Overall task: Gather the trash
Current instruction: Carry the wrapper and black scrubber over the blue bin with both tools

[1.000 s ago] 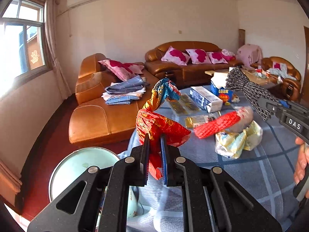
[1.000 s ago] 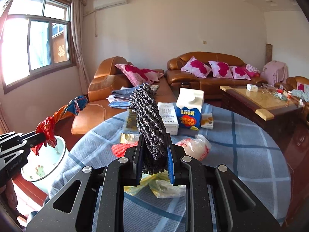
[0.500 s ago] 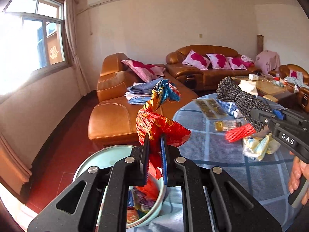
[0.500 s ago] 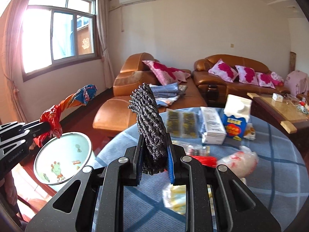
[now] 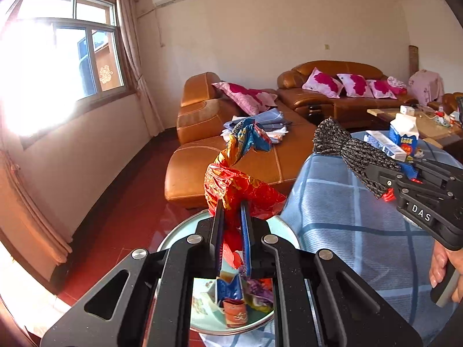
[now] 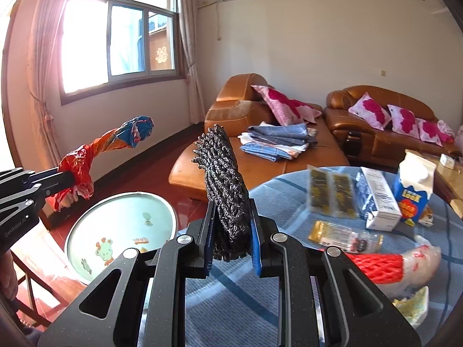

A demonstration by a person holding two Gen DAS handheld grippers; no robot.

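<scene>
My left gripper (image 5: 231, 219) is shut on a crumpled red, orange and blue foil wrapper (image 5: 237, 173), hanging above a pale green basin (image 5: 285, 228) that holds several wrappers. In the right wrist view the same wrapper (image 6: 101, 150) sticks out of the left gripper (image 6: 66, 180) over the basin (image 6: 121, 231). My right gripper (image 6: 231, 225) is shut on a dark grey knitted bundle (image 6: 225, 185), held over the table's left edge beside the basin. The left wrist view shows that bundle (image 5: 347, 147) at the right, clamped in the right gripper (image 5: 379, 182).
The round table with a blue checked cloth (image 6: 289, 289) carries a red foam net (image 6: 376, 266), a clear bag (image 6: 419, 263), a small bottle (image 6: 344, 237), flat packets (image 6: 332, 193), a white box (image 6: 379, 202) and a blue carton (image 6: 413, 190). Brown leather sofas (image 6: 260, 156) stand behind.
Both grippers have swung left, away from the table's middle toward the basin, each still clamped on its load. The left one's wrapper now hangs over the basin.
</scene>
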